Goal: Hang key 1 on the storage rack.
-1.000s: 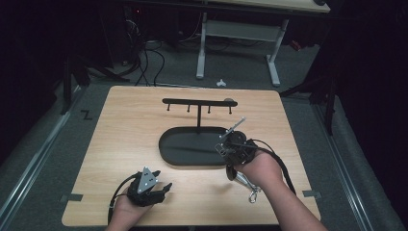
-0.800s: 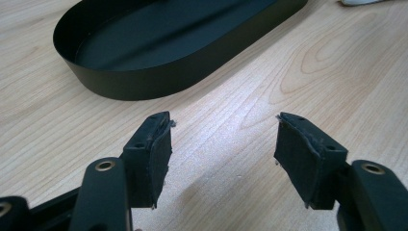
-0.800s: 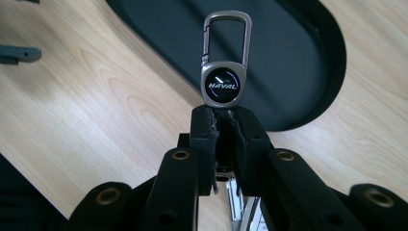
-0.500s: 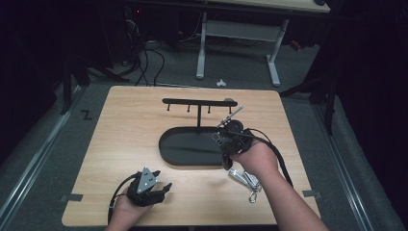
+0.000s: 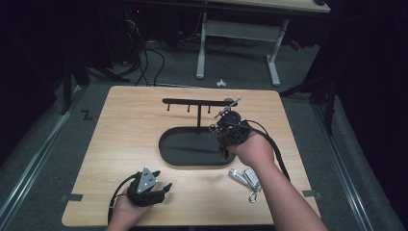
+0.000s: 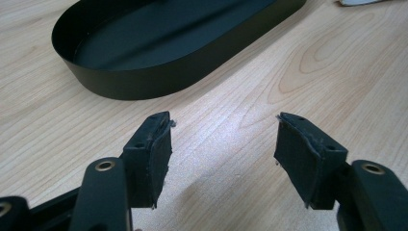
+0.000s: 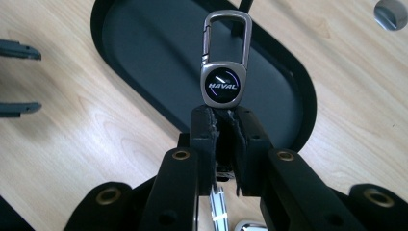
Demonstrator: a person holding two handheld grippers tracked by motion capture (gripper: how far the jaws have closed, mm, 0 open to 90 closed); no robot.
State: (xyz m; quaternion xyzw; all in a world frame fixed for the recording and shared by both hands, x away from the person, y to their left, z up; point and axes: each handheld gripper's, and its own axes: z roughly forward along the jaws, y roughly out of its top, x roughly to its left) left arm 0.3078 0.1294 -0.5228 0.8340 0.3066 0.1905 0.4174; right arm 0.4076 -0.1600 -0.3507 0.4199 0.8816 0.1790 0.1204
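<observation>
Your right gripper (image 7: 221, 118) is clamped on a keychain (image 7: 224, 67), carabiner pointing away along the jaws, raised above the black tray (image 5: 166, 149). The hook rack (image 5: 192, 102) stands just beyond, its bar lying crosswise (likely the target); your right hand is much nearer it. Your left gripper (image 6: 221, 149) rests wide open and empty near the table's (image 5: 125, 120) front edge. More keys (image 5: 246, 179) lie on the wood. The room is dark.
</observation>
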